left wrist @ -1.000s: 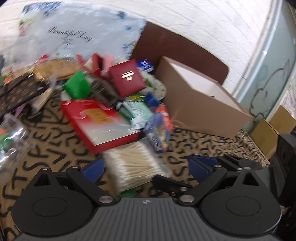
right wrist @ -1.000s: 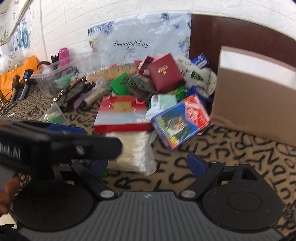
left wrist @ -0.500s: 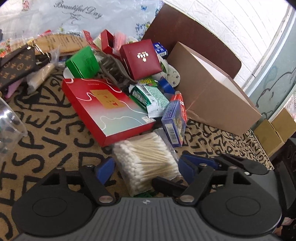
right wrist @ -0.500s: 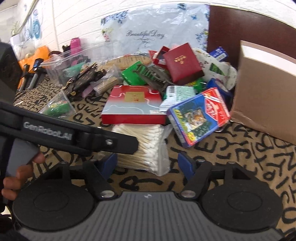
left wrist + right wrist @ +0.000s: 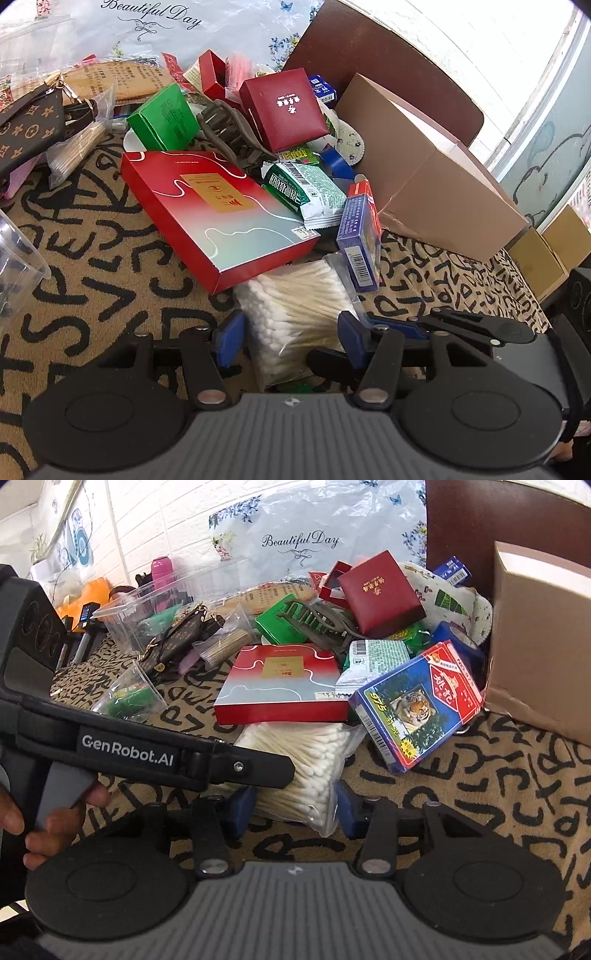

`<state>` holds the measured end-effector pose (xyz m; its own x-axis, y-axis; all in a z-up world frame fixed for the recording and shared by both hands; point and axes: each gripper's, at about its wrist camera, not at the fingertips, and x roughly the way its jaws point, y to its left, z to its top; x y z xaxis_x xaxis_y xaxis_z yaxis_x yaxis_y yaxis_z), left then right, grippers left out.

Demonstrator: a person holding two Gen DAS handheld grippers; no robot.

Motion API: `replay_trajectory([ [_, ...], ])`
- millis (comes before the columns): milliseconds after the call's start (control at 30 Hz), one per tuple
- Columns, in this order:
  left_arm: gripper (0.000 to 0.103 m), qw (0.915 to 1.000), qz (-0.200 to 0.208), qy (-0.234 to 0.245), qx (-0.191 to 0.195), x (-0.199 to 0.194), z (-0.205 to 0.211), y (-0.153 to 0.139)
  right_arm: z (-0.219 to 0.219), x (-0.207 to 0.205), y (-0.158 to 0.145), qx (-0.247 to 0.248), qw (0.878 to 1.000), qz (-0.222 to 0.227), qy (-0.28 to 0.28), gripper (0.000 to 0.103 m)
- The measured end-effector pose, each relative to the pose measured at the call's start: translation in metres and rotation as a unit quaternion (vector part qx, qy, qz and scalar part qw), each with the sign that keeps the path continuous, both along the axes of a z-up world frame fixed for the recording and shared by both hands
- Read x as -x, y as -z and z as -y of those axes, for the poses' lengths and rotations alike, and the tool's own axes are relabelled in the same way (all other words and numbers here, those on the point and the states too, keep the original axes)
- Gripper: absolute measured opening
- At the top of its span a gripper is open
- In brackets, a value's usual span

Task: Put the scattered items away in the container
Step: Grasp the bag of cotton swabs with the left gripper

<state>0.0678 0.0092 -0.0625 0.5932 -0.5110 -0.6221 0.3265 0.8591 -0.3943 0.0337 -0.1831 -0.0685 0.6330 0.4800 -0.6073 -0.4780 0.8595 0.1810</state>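
Since the bag of cotton swabs (image 5: 295, 314) is a thin clear sleeve packed with light sticks, it should weigh next to nothing, give under pressure and slide on its slick film; the sound hold, I judge, is across the packed middle, not on the loose film at its end. It lies on the patterned table (image 5: 110, 251), its far end tucked under the red flat box (image 5: 218, 214) and just beside the card pack (image 5: 360, 236); the brown cardboard box (image 5: 436, 184), presumably the container, stands behind and to the right. The left hand-held gripper (image 5: 291, 336) is spread, a blue pad on either side of the bag, not yet visibly pressing; the right hand-held gripper (image 5: 295, 808) is likewise spread around the same bag. The right view alone shows the tiger face of the card pack (image 5: 415, 705), a clear tub (image 5: 147, 605) and the person's hand (image 5: 55, 816) on the left tool; the left view alone shows the box's full length.
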Motion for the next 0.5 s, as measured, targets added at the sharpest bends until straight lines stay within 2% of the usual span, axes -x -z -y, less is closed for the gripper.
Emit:
replay_trajectory([
  [133, 0.054, 0.9999, 0.004, 0.005, -0.010, -0.0002, 0.0015, 0.0000, 0.0003, -0.0024, 0.0025, -0.007, 1.000, -0.006, 0.004, 0.048],
  [367, 0.054, 1.0000, 0.005, 0.001, -0.006, -0.0001, 0.0005, 0.0010, 0.0002, -0.0003, 0.0017, -0.008, 1.000, -0.003, 0.009, 0.034],
  [500, 0.051, 0.9999, 0.006, 0.005, -0.012, -0.0002, 0.0017, 0.0001, 0.0018, 0.0006, 0.0022, -0.012, 1.000, -0.004, 0.014, 0.031],
])
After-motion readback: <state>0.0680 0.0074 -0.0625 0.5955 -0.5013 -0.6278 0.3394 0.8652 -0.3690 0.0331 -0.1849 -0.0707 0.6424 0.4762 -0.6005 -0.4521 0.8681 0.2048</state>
